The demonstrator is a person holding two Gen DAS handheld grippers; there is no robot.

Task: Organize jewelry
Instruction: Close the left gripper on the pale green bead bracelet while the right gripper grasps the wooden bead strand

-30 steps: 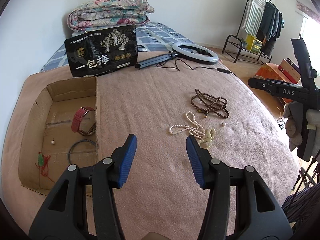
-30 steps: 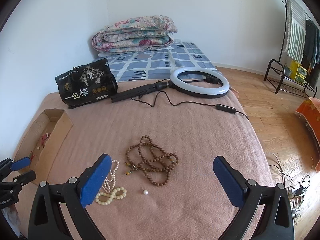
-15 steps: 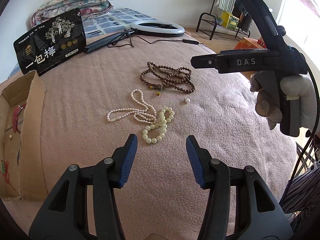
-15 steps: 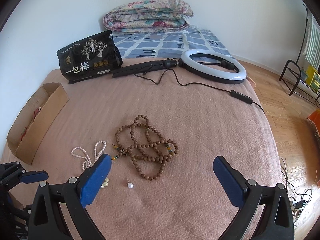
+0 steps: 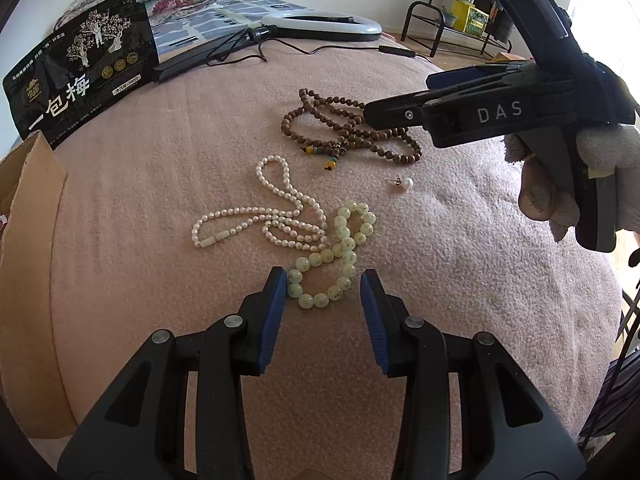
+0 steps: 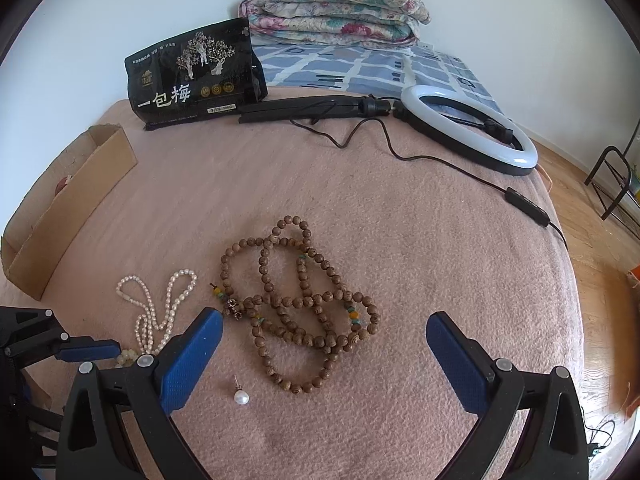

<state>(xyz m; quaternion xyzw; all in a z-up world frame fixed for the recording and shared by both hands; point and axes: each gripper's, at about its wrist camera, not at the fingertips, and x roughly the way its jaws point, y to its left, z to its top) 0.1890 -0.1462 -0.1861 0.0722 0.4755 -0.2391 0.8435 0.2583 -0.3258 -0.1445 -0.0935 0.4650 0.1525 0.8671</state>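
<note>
1. Partly, the cardboard box is cut off at the frame edge; its contents cannot be made out.
2. The left gripper is closing, its jaws still apart; the near loop of the green bead bracelet lies between the pads, not yet pinched.
3. The right gripper is spread wide over the wooden bead strand, gripping nothing.
4. The pearl necklace overlaps the bracelet; the pearl earring lies apart.
5. All rest on a pink blanket; a ring light and a black bag lie behind.
</note>
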